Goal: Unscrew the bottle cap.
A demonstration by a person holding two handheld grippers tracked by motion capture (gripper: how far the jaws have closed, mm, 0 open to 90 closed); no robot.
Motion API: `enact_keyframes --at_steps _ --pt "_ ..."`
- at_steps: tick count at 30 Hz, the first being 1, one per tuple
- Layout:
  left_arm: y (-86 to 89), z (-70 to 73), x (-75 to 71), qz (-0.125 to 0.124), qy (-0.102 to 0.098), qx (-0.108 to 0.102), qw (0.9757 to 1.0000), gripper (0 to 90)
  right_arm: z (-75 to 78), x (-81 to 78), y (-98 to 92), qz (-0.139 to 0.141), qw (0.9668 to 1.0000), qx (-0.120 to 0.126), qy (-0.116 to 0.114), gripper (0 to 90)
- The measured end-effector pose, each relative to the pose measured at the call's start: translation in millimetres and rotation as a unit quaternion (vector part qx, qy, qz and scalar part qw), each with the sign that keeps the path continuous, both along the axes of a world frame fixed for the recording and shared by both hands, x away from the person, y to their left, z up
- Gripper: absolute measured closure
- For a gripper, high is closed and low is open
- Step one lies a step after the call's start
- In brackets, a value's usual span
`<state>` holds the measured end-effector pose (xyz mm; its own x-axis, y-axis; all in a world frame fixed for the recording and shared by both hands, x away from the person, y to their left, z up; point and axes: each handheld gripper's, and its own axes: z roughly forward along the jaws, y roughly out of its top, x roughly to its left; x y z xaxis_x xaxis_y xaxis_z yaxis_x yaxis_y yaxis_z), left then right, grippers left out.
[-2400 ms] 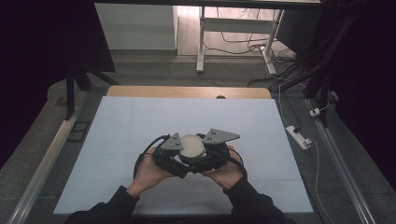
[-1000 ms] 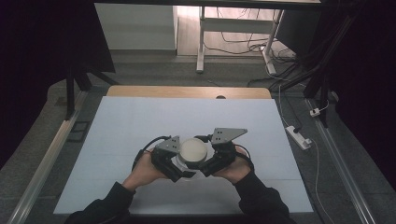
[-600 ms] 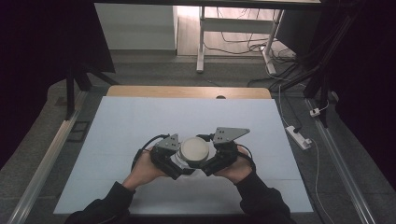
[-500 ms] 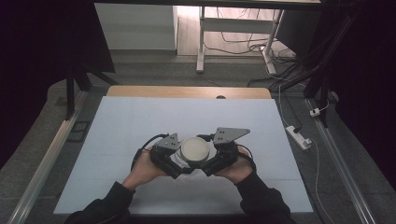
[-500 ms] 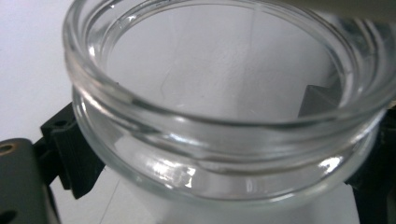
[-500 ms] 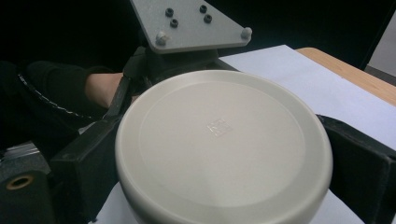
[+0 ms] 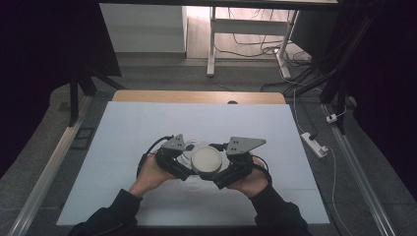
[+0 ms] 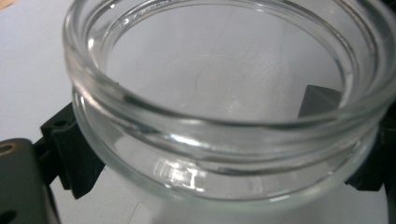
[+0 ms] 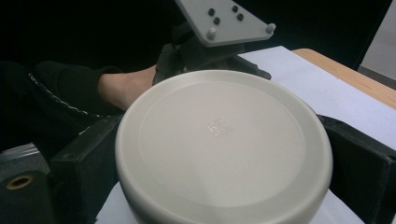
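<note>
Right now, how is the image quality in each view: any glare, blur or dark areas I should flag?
High view: the white table is evenly lit, the surroundings fall to near black, and a bright patch glows at top centre. Left gripper view: the glass jar sits very close, soft-edged, with small highlights on its rim. Right gripper view: the pale lid is fairly sharp with no glare; the background is dark.

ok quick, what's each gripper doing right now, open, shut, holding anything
Left gripper: shut on the glass jar, one jaw at each side below its rim.
Right gripper: shut on the pale round lid, jaws on both sides.
</note>
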<state>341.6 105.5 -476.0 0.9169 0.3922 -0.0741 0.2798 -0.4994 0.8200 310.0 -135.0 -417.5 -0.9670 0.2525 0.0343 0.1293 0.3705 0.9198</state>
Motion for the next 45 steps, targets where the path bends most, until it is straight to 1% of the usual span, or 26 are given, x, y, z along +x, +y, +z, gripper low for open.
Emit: enact_keyframes --at_steps 3,7,14,22,35,40,43,45 --pt "1.0 0.4 2.2 0.009 -0.001 -0.002 1.0000 7.4 -0.4 -3.7 -0.1 -0.006 1.0000 -0.005 -0.002 7.5" --pt "2.1 1.5 6.0 0.019 -0.002 -0.005 0.9998 7.4 -2.0 -8.7 -1.8 -0.011 0.9999 -0.005 -0.001 7.6" --pt "2.3 3.7 11.8 0.029 -0.008 -0.008 0.9995 7.4 -5.5 -14.6 -4.0 -0.012 0.9999 0.000 0.000 7.6" --pt "2.4 7.0 20.0 0.039 -0.015 -0.013 0.9990 7.4 -12.8 -20.4 -4.3 -0.011 0.9999 -0.004 -0.001 7.6" --pt "-1.4 10.2 32.0 0.046 -0.023 -0.014 0.9986 7.4 -30.1 -26.9 -1.5 -0.013 0.9999 -0.010 0.003 7.5" --pt "-4.7 11.3 36.9 0.048 -0.026 -0.012 0.9985 7.4 -35.1 -28.2 1.6 -0.011 0.9998 -0.016 -0.001 7.5" --pt "-6.9 10.9 40.5 0.050 -0.026 -0.012 0.9983 7.4 -38.0 -29.0 3.3 -0.009 0.9999 -0.014 -0.001 7.5" --pt "-8.3 10.1 43.4 0.050 -0.026 -0.011 0.9984 7.4 -40.1 -29.6 5.0 -0.008 0.9998 -0.016 -0.001 7.5"
